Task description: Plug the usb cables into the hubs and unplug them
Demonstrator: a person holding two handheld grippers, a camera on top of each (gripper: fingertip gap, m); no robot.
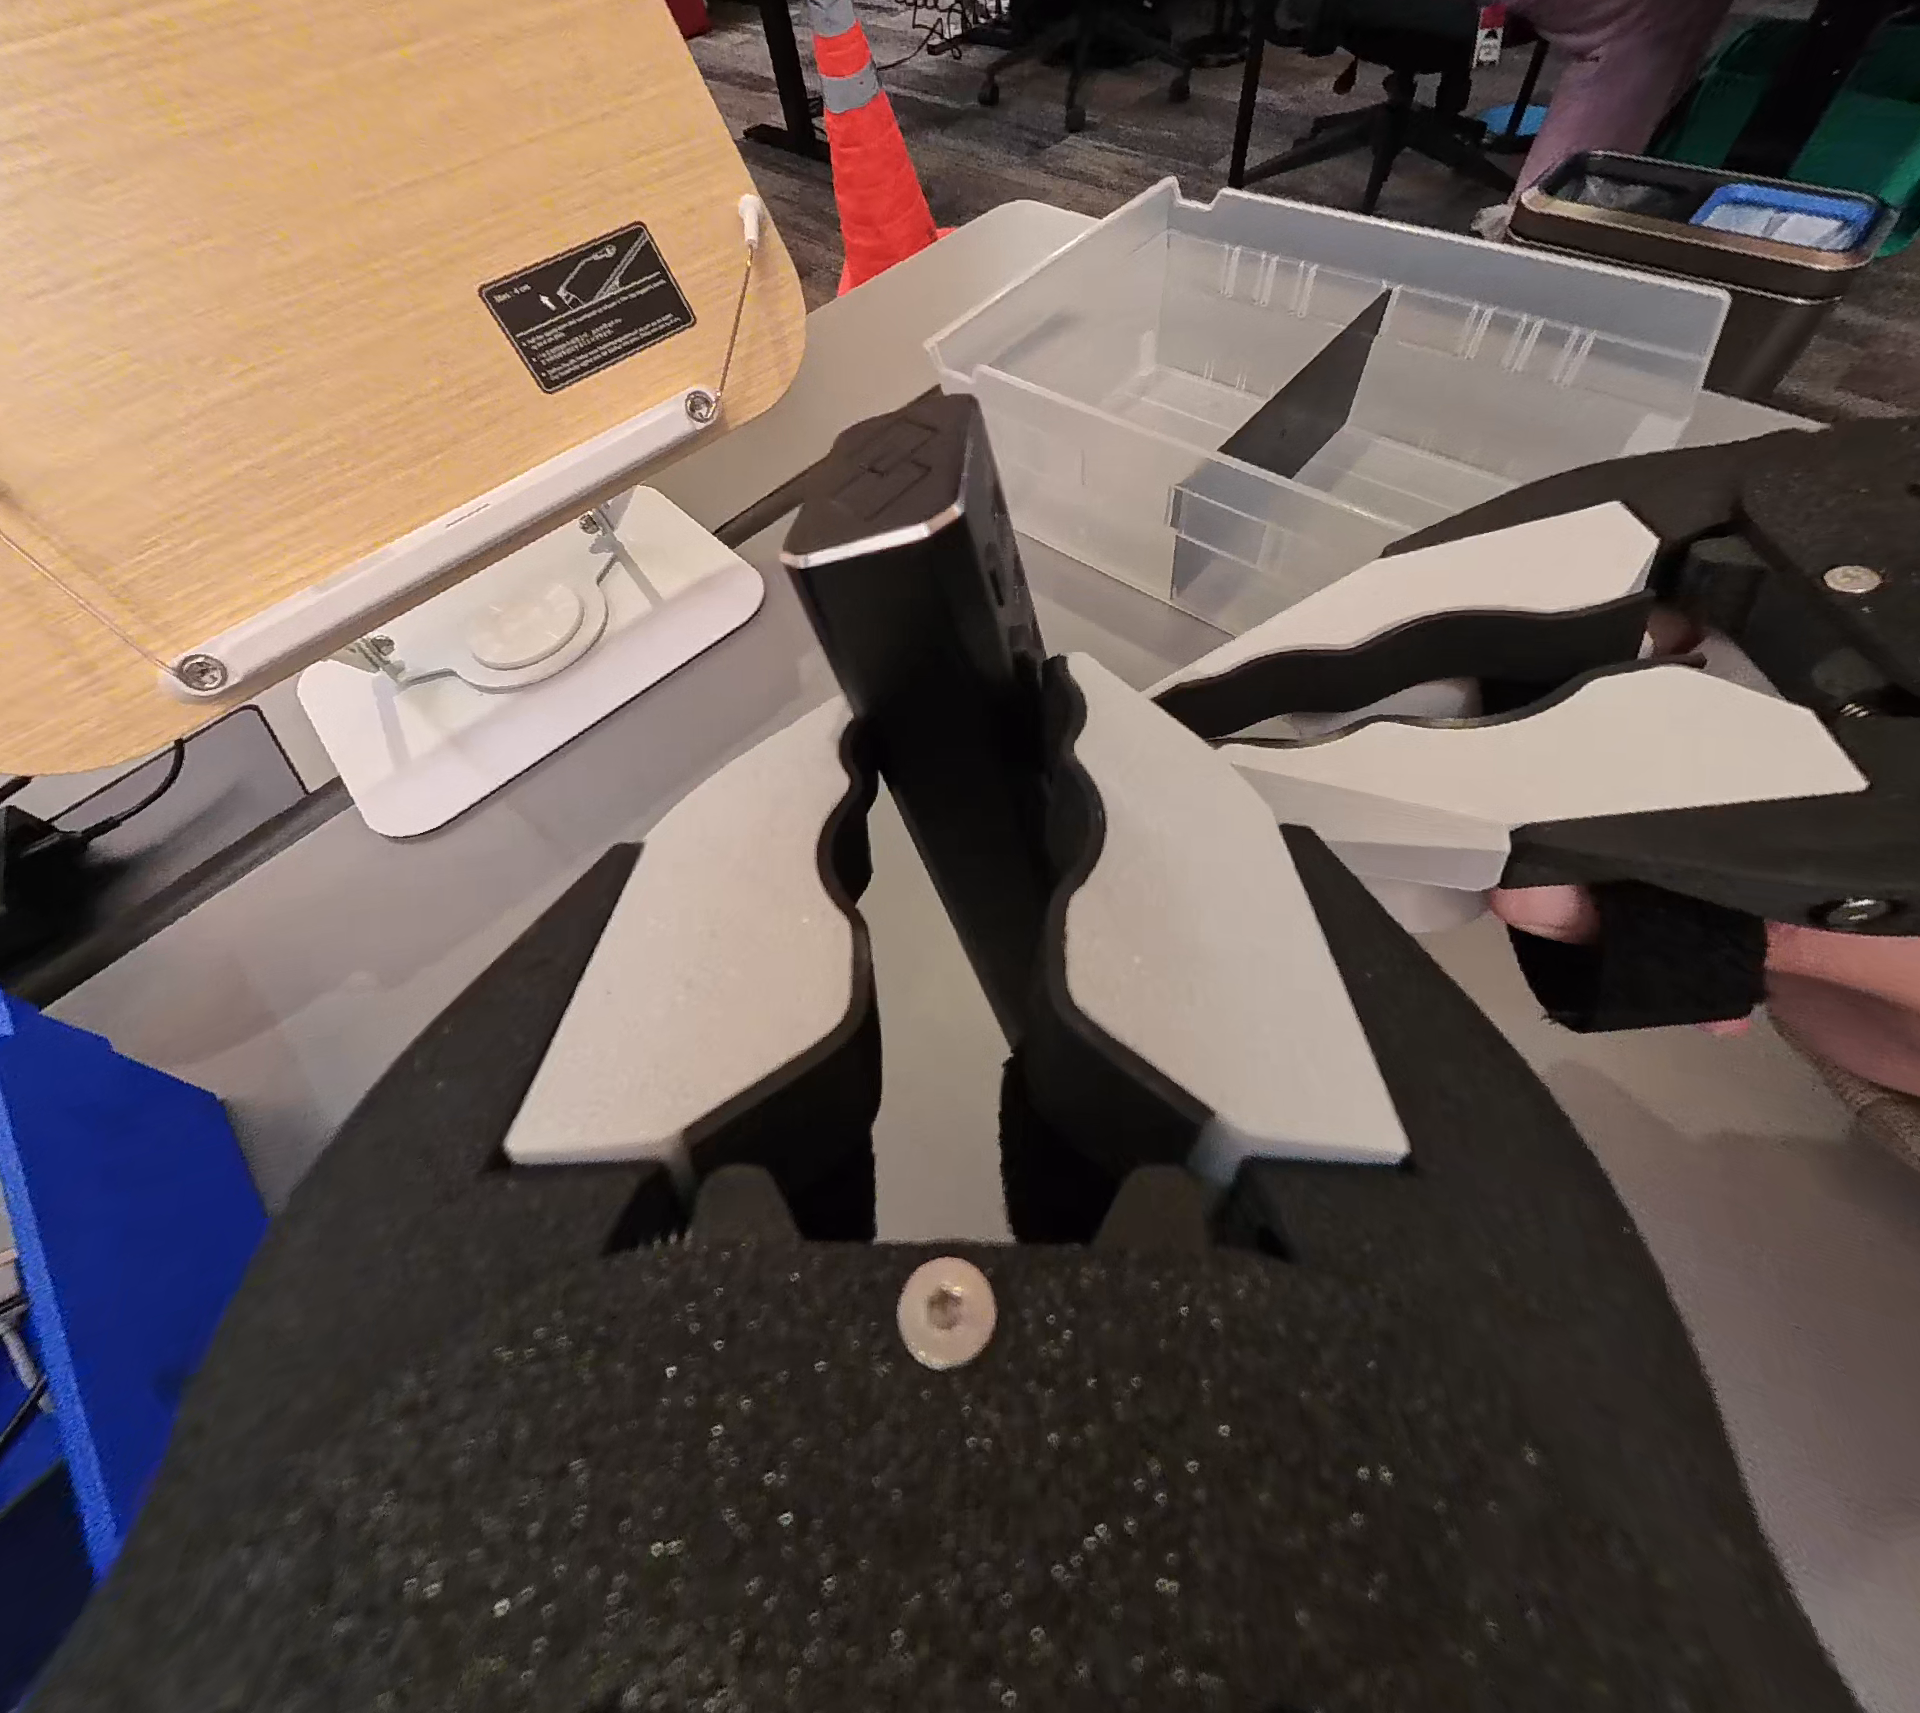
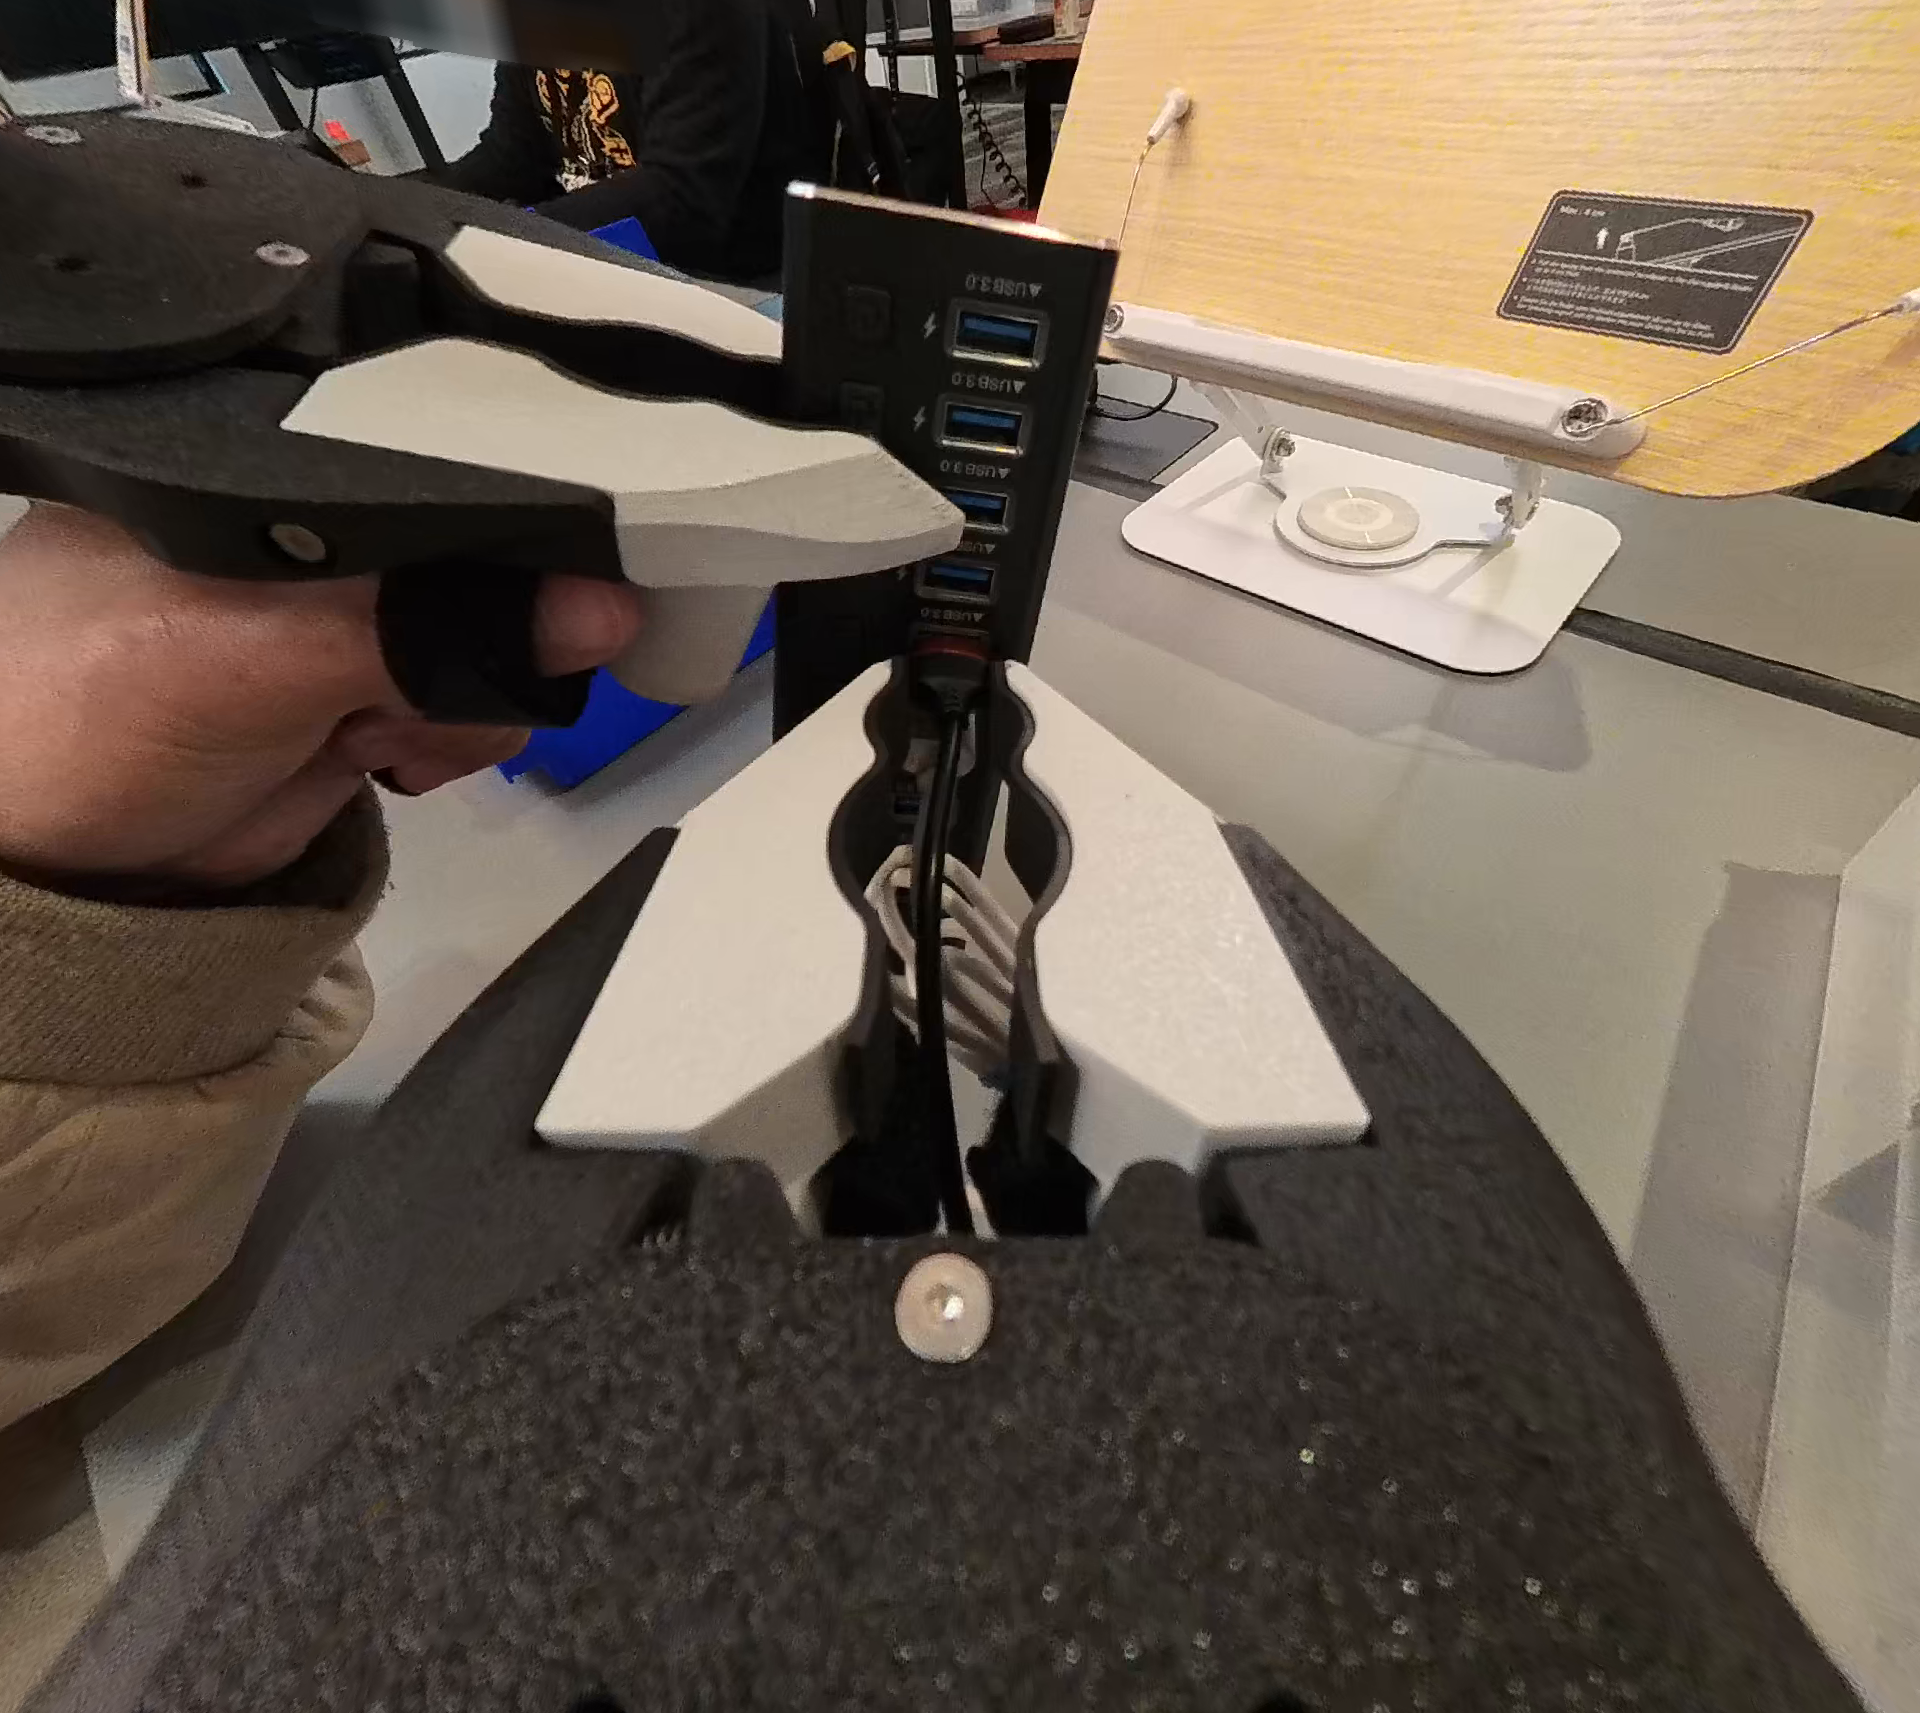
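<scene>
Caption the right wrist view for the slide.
Right gripper clamps a black plug at the upright USB hub, left gripper steadying it.

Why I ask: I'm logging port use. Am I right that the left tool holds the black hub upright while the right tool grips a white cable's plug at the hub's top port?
Not quite. The cable between the right tool's fingers is black, and its red-ringed plug sits low on the hub, below the blue ports, as the right wrist view shows. The left tool does hold the hub upright.

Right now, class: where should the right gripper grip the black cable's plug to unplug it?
Grip the red-ringed plug body, not the cord, coming straight at the port face. The black hub stands upright in the left gripper, so pull out perpendicular.
</scene>
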